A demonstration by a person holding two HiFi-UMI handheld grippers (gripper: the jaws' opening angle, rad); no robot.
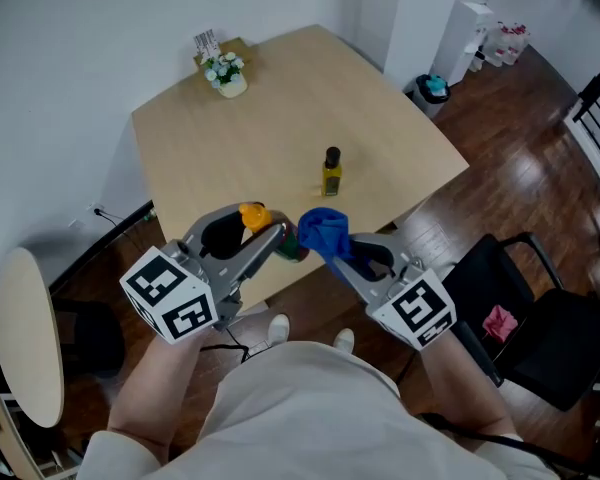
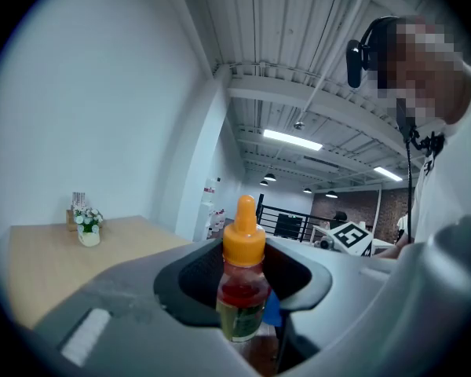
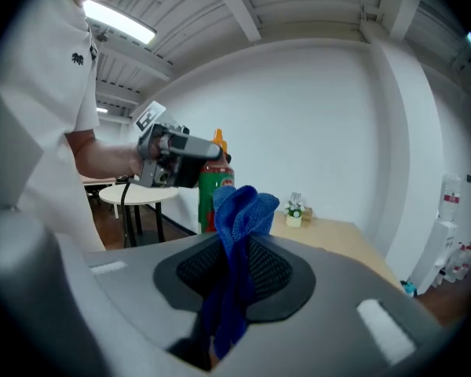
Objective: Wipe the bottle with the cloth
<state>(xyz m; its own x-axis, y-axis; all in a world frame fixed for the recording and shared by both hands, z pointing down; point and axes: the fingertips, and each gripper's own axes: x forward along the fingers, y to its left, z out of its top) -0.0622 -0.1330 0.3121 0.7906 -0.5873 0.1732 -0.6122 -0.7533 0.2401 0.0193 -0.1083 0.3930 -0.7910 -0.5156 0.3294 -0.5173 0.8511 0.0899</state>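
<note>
The left gripper (image 1: 278, 240) is clamped on a small clear plastic bottle with an orange dropper cap and a red-and-green label (image 2: 242, 285). Its jaws are drawn narrow against the bottle's lower body, and the bottle stands upright between them. The right gripper (image 1: 338, 253) pinches a crumpled blue microfibre cloth (image 1: 323, 230), its jaws closed on the lower folds while the bunched top sticks up past the tips. The cloth sits just beside the bottle's body; whether they touch cannot be told. Both grippers are held in the air in front of the person's torso, off the near corner of the table.

Beyond them is a square table with a light wooden top (image 1: 260, 138). Near its middle stands a small glass bottle of yellow liquid with a black cap (image 1: 331, 172), well apart from the grippers. At the far corner sits a white pot of small flowers (image 1: 225, 73), with a small card stand (image 1: 208, 43) just behind it.

The floor is dark glossy wood (image 1: 520, 168). A pale round side table (image 1: 30, 333) stands to the left and a black chair (image 1: 550, 358) bearing something pink (image 1: 499, 322) to the right. White walls (image 1: 80, 48) close the corner, with a white dispenser (image 1: 470, 28) and a small bin (image 1: 430, 90) beside a pillar. Overhead runs a ribbed white ceiling with strip lights (image 2: 292, 139).
</note>
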